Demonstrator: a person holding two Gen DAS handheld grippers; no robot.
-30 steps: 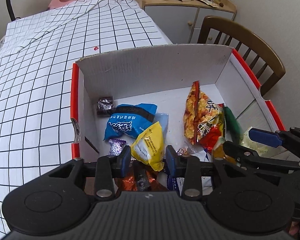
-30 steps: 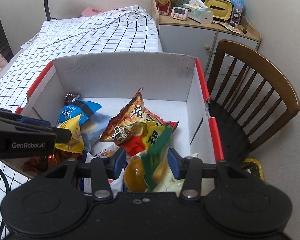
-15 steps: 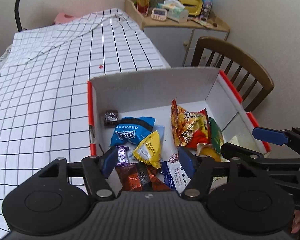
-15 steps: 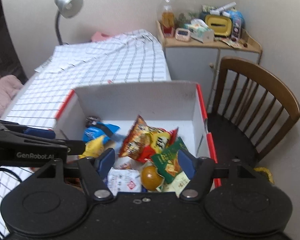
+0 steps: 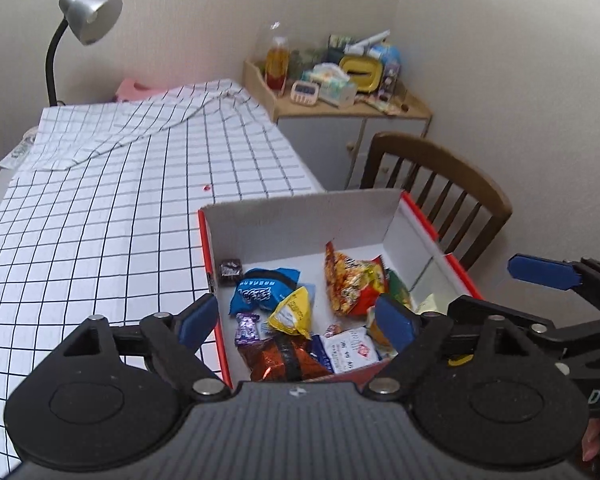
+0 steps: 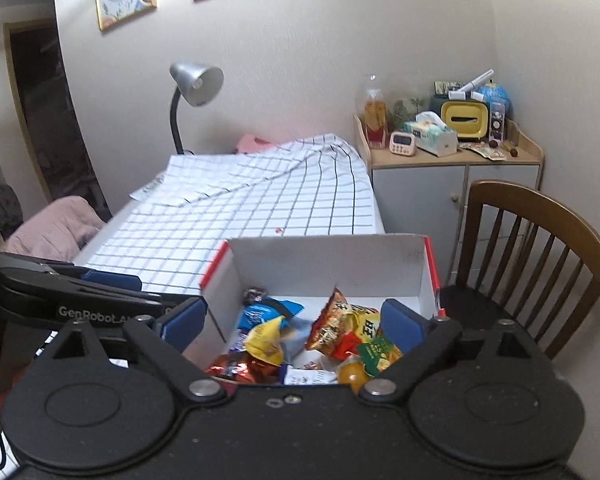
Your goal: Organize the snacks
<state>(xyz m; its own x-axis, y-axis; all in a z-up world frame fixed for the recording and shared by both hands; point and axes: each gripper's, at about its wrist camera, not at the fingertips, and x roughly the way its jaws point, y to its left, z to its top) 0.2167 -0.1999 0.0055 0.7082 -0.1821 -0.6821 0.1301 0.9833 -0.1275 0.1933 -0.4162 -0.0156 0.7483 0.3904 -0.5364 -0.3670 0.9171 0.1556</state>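
Observation:
A white cardboard box with red edges (image 5: 300, 216) (image 6: 332, 256) sits at the near right corner of the checked table. Inside lie several snacks: a blue bag (image 5: 262, 288) (image 6: 260, 312), a yellow packet (image 5: 294, 312) (image 6: 266, 340), an orange-red chip bag (image 5: 350, 284) (image 6: 340, 328), a small dark sweet (image 5: 231, 269), a purple sweet (image 5: 247, 328), a brown foil pack (image 5: 280, 360) and a white sachet (image 5: 350, 350). My left gripper (image 5: 298, 320) hangs above the box, jaws opening, nothing between them. My right gripper (image 6: 296, 318) does the same, holding nothing.
The checked tablecloth (image 5: 120, 208) stretches far to the left. A wooden chair (image 6: 540, 264) stands right of the box. Behind it a cabinet (image 6: 452, 176) carries bottles, a timer and tissues. A grey desk lamp (image 6: 194, 84) stands at the table's far end.
Both grippers rose and drew back from the box, their jaws spreading wide. The yellow packet and the green-wrapped snack, earlier between the fingers, now lie in the box.

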